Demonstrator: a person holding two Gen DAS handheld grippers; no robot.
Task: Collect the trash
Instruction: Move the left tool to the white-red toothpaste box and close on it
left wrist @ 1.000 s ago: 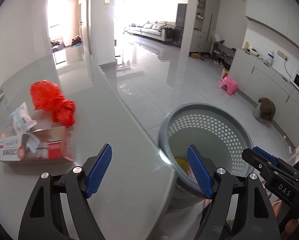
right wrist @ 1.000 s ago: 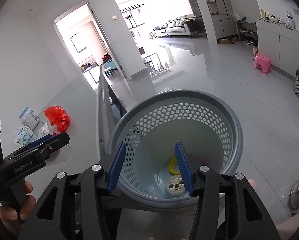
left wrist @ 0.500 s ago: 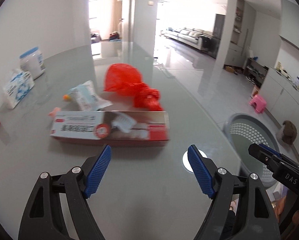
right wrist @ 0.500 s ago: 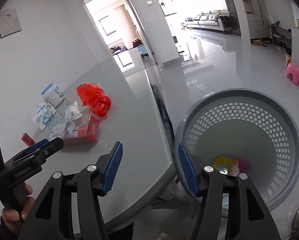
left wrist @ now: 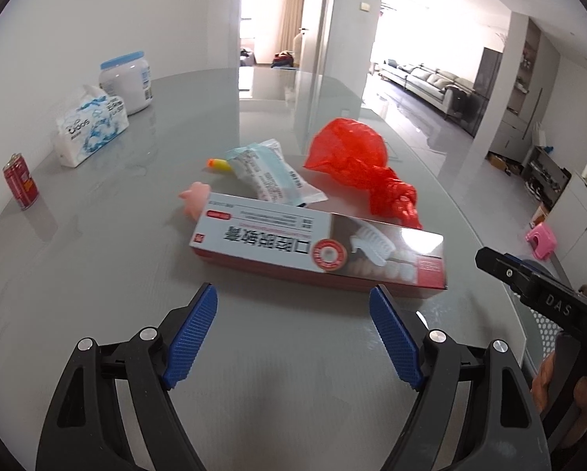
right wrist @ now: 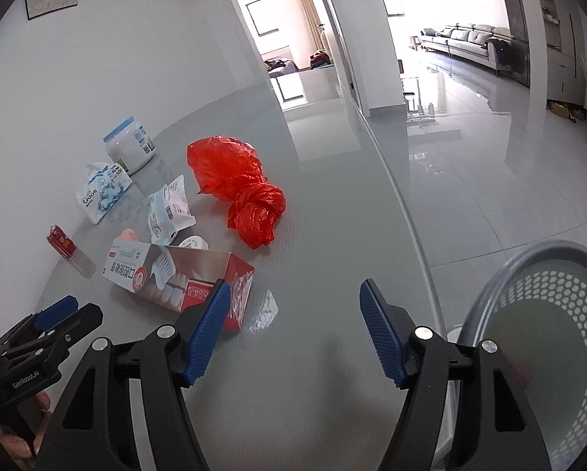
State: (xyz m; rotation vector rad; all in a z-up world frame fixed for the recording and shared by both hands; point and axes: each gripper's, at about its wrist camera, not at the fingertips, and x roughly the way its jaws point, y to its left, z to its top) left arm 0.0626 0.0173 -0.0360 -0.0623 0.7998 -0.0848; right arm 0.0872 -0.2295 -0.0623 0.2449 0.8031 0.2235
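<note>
A red and white toothpaste box (left wrist: 321, 249) (right wrist: 175, 274) lies on the grey table, just beyond my left gripper (left wrist: 293, 337), whose jaws stand open and empty. Behind the box lie a knotted red plastic bag (left wrist: 360, 165) (right wrist: 238, 188), a white and blue wrapper (left wrist: 270, 174) (right wrist: 170, 212), a pink bit (left wrist: 193, 196) and an orange one (left wrist: 217, 164). My right gripper (right wrist: 295, 327) is opening over bare table right of the box, nothing between its jaws. The grey perforated bin (right wrist: 544, 345) stands off the table's right edge.
Along the wall stand a red can (left wrist: 20, 180), a tissue pack (left wrist: 91, 127) and a white jar with a blue lid (left wrist: 126, 82). The table edge (right wrist: 407, 212) runs diagonally on the right, with glossy floor beyond. A small scrap of clear film (right wrist: 266, 310) lies near the box.
Both grippers swung left from above the bin to over the table, toward the trash pile. The right jaws have widened. The bin has slid to the right edge of both views.
</note>
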